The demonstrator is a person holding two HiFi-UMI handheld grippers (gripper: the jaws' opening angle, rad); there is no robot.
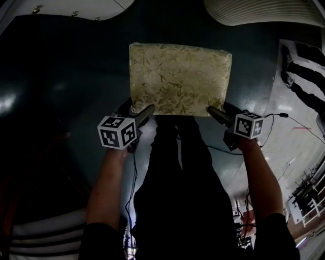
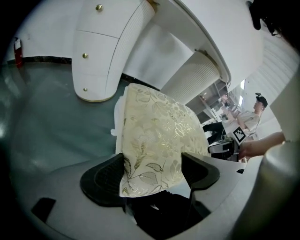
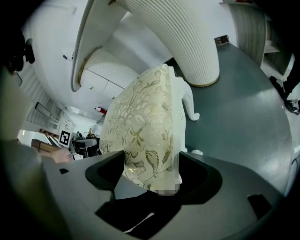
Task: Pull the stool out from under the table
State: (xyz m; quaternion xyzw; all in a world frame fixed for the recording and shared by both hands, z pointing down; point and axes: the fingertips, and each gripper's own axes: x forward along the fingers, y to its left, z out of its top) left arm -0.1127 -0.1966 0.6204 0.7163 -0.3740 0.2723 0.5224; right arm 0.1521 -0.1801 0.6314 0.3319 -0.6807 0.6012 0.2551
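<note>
The stool [image 1: 177, 78] has a cream cushion with a gold leaf pattern and stands on the dark floor just in front of me. My left gripper [image 1: 144, 112] is shut on its near left corner, and my right gripper [image 1: 216, 112] is shut on its near right corner. In the left gripper view the cushion corner [image 2: 154, 154] fills the gap between the black jaws of the left gripper [image 2: 150, 176]. In the right gripper view the other corner [image 3: 145, 140] sits between the jaws of the right gripper [image 3: 152, 174], with a white stool leg [image 3: 190, 101] showing beyond.
The white table's ribbed pedestals [image 2: 197, 77] [image 3: 187, 42] and its edge [image 1: 264, 12] stand beyond the stool. My dark-trousered legs [image 1: 177, 177] are right behind it. A thin cable [image 1: 297, 127] lies on the floor at right. A person [image 2: 255, 115] stands far off.
</note>
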